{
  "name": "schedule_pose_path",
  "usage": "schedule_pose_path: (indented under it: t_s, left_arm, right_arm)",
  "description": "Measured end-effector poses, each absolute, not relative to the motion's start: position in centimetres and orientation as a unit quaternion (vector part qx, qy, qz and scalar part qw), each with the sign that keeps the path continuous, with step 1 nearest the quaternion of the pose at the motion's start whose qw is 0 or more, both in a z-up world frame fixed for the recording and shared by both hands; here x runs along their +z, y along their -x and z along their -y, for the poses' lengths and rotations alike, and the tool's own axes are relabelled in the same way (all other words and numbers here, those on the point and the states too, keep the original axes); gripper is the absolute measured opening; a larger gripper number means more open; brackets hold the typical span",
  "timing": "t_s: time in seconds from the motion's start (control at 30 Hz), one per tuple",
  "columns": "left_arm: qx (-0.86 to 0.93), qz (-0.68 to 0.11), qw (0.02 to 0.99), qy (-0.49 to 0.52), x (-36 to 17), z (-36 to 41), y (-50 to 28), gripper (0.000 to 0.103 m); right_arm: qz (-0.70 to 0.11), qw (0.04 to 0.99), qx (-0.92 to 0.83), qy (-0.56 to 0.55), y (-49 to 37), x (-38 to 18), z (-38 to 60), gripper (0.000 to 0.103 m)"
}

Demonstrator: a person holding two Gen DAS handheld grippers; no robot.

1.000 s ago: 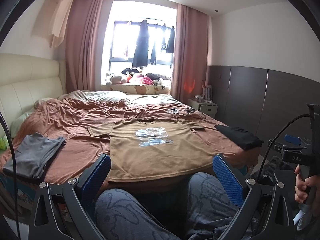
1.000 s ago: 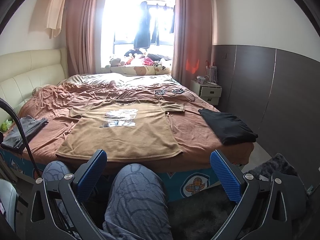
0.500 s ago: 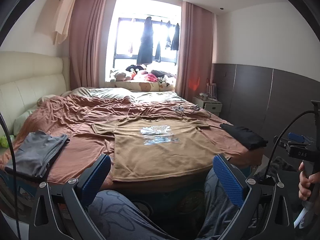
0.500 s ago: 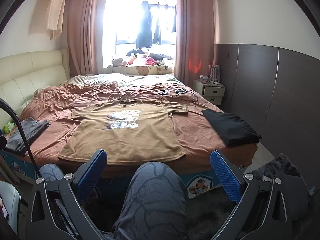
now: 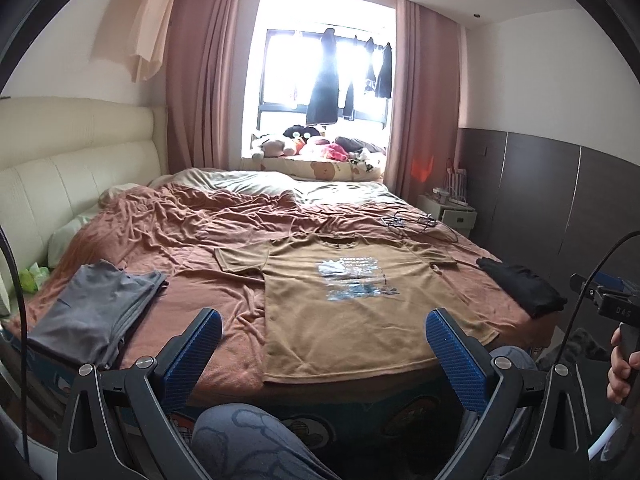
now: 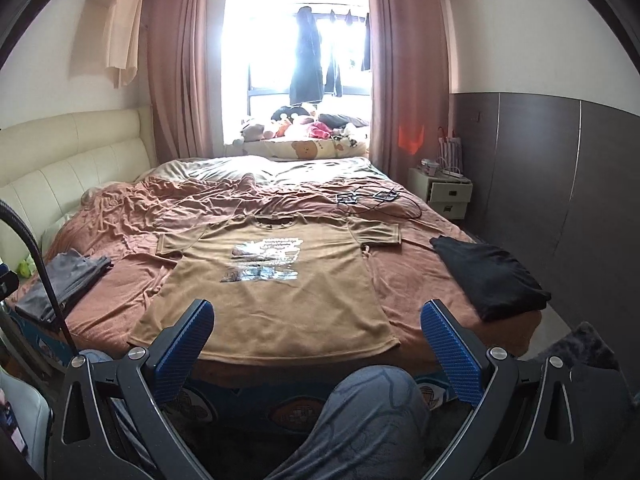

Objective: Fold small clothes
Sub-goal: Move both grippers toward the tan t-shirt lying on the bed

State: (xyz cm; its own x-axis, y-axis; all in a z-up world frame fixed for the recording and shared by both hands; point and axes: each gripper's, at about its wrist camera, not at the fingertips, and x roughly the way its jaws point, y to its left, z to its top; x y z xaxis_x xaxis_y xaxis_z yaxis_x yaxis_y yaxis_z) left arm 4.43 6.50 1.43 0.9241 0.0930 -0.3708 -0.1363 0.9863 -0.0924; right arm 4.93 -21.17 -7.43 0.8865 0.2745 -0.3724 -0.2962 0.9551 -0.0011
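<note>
Nearest the cameras, the left gripper (image 5: pixel 320 354) and the right gripper (image 6: pixel 318 346) are both seen spread wide with nothing between the fingers; four blue ribbed pads (image 5: pixel 454 358) are counted in all, two per gripper, on black jointed frames. Below them, two knees in grey patterned fabric (image 6: pixel 372 412) are seen in front of the bed (image 6: pixel 120 236). At the right edge of the left wrist view a hand (image 5: pixel 622 364) is wrapped around a black handle, on which the letters "DAS" appear to be printed.

One tan short-sleeved T-shirt (image 6: pixel 272 280) is laid flat, front up, on the near part of the bed, hem at the near edge and both sleeves spread. A silvery-blue print (image 5: pixel 354 278) is carried on its chest; lines of text are present but cannot be read. Left of the T-shirt, one folded grey garment (image 5: pixel 92 312) is laid at the bed's near left corner. Right of the T-shirt, one folded black garment (image 6: pixel 490 276) is laid near the right edge.

The bed is covered by a crumpled rust-coloured sheet. Beyond the T-shirt's collar, tangled black cables (image 6: pixel 372 198) are seen. Behind the bed, plush toys (image 6: pixel 296 122) are heaped under the window, and dark clothes (image 6: pixel 306 64) are hung against the glass.
</note>
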Motion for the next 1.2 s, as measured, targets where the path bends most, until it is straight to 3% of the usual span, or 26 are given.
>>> schedule_pose_path:
  t_s: [1.2]
  left_arm:
    - [0.142,-0.244,0.954,0.096,0.8,-17.6,-23.8,0.103]
  right_arm:
    - [-0.253,0.949,0.184,0.035,-26.9,-6.7,12.7,0.103]
